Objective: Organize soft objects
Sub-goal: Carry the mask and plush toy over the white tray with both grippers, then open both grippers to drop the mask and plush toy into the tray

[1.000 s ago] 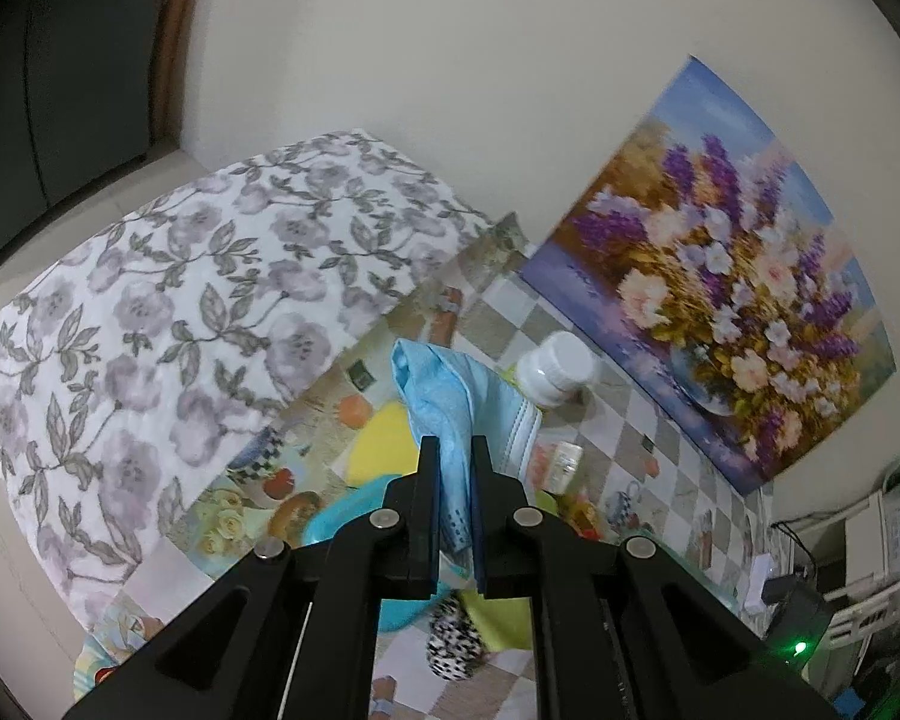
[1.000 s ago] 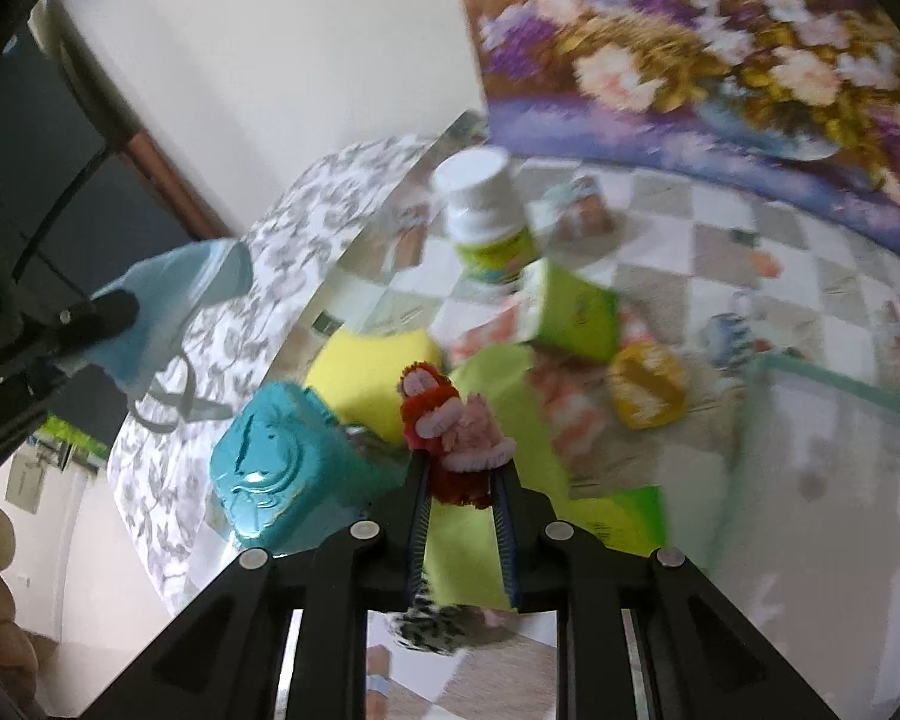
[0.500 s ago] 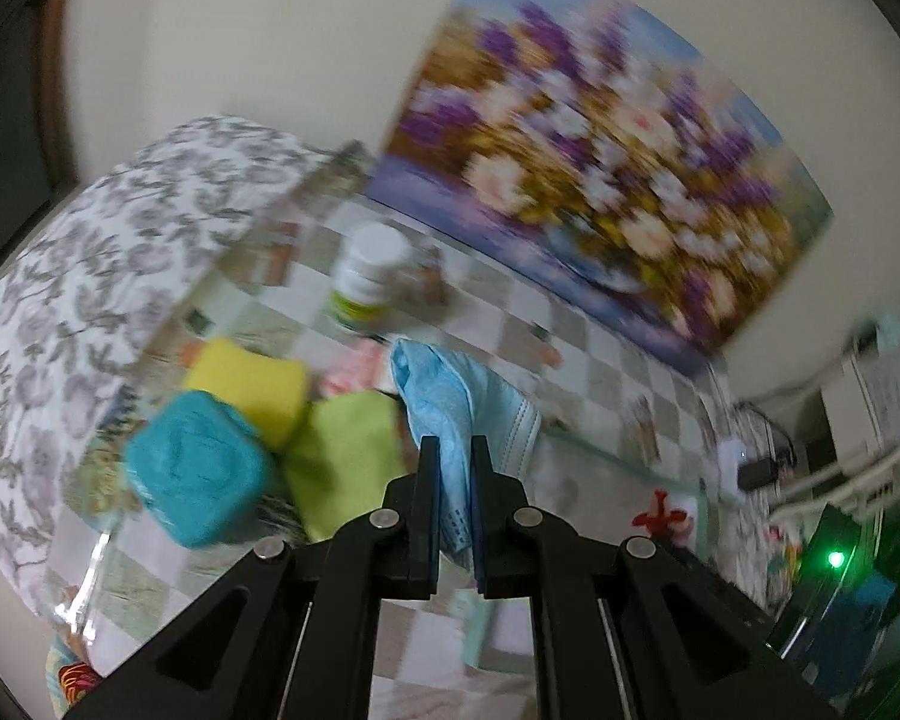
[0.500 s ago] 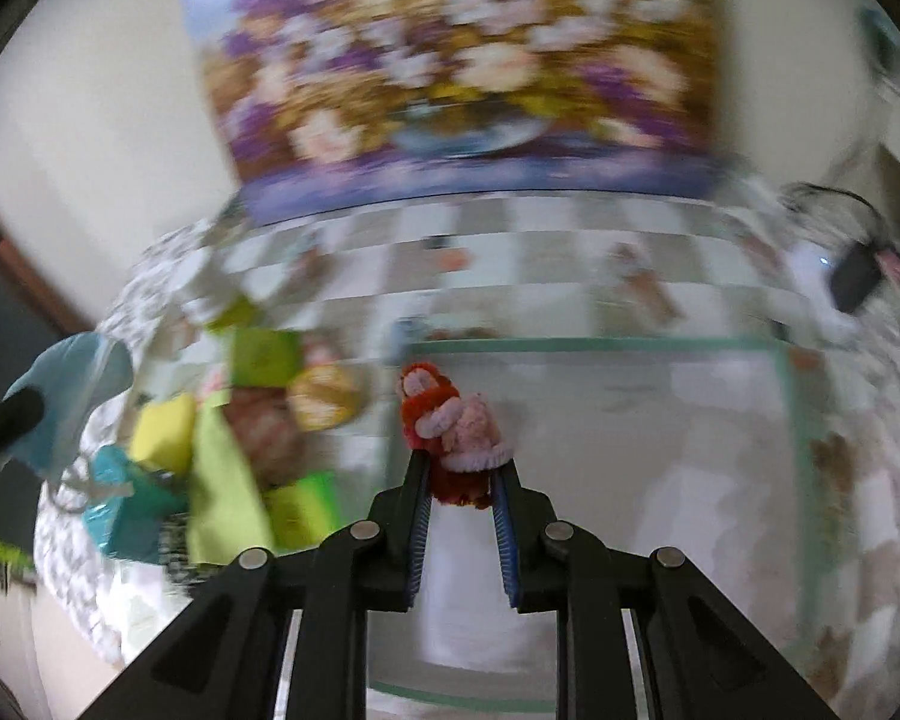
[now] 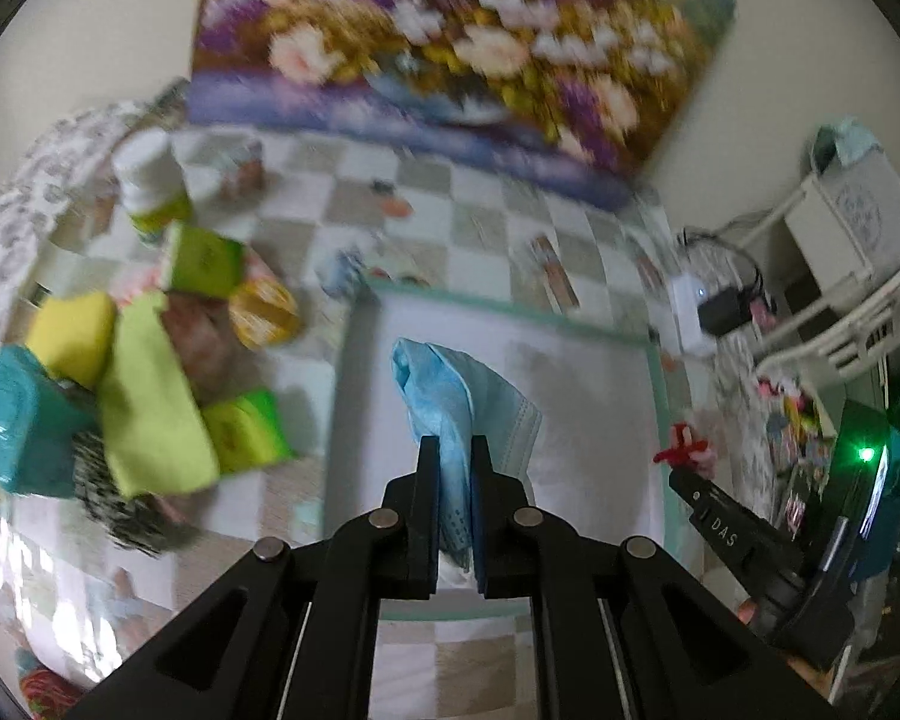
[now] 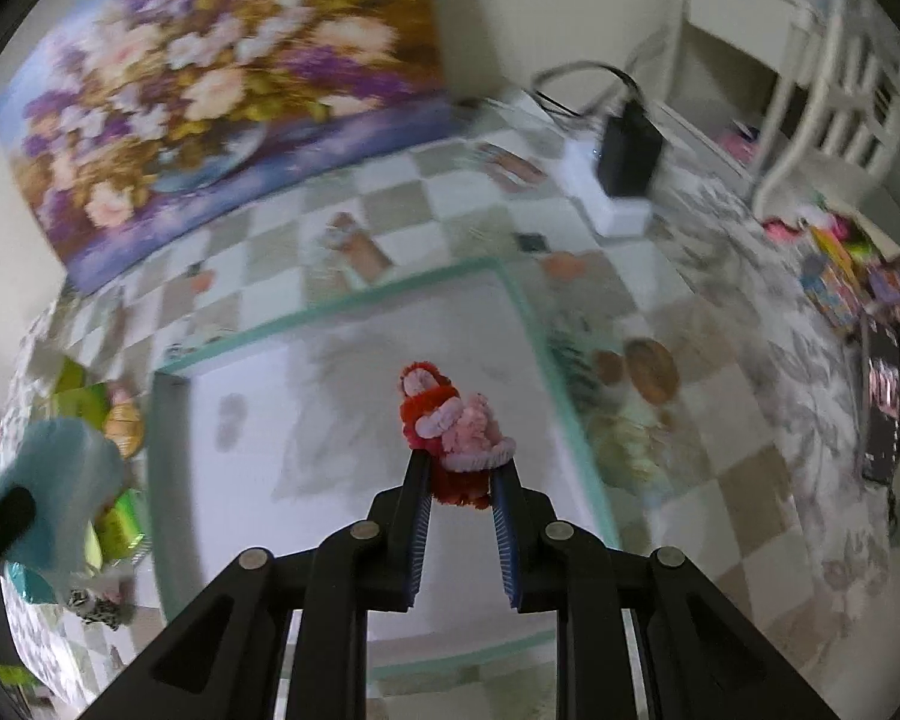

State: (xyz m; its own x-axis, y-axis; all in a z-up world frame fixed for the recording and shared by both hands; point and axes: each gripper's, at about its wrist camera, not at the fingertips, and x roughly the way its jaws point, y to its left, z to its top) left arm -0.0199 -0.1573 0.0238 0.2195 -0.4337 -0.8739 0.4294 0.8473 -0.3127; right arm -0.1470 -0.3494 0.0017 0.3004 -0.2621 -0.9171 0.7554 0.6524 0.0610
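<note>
Blue face mask (image 5: 450,396) clear in left view, blurred in right

Cream wall (image 5: 120,18); flower painting (image 5: 450,30) leaning; checkered tablecloth (image 5: 480,210); white rack (image 6: 810,90).

A tray (image 5: 498,306) lies right of the clutter pile (image 5: 150,372), before a painting (image 5: 450,30).

I read only "DAS", in white letters on the black right gripper (image 5: 684,461) at the lower right of my left wrist view.
</note>
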